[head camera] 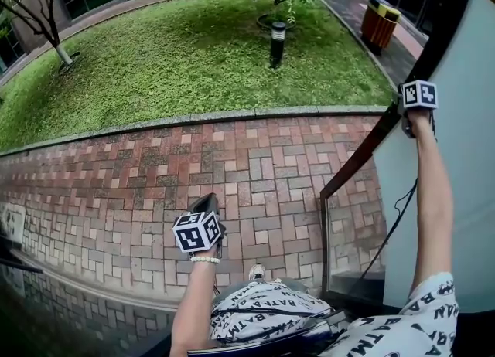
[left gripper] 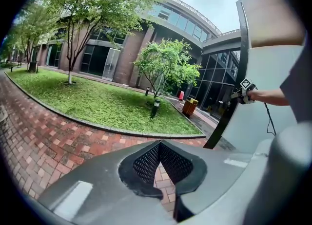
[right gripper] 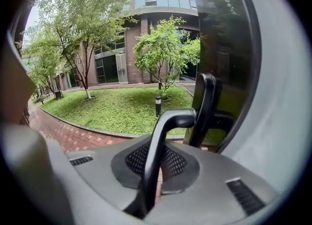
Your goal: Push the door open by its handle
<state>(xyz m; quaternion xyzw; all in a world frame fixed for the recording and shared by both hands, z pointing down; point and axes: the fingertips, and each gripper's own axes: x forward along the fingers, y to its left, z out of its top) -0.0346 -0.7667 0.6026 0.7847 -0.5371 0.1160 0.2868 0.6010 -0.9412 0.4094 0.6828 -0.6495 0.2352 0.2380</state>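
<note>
The door (head camera: 363, 149) is a glass leaf in a dark frame that stands swung outward at the right, over the brick paving. My right gripper (head camera: 418, 118) is held out at arm's length against its edge. In the right gripper view its jaws (right gripper: 157, 157) are shut on the black curved door handle (right gripper: 170, 120), which rises between the mesh pads. My left gripper (head camera: 207, 204) hangs low in the middle over the bricks, away from the door. It is shut with nothing in it (left gripper: 159, 144), and from it the right gripper (left gripper: 245, 92) shows at the door frame (left gripper: 234, 87).
Red brick paving (head camera: 255, 162) lies ahead, bordered by a kerb and a lawn (head camera: 186, 54) with a black bollard lamp (head camera: 277, 42) and small trees. An orange bin (head camera: 380, 23) stands at the far right path. A pale wall (head camera: 468, 162) flanks the door on the right.
</note>
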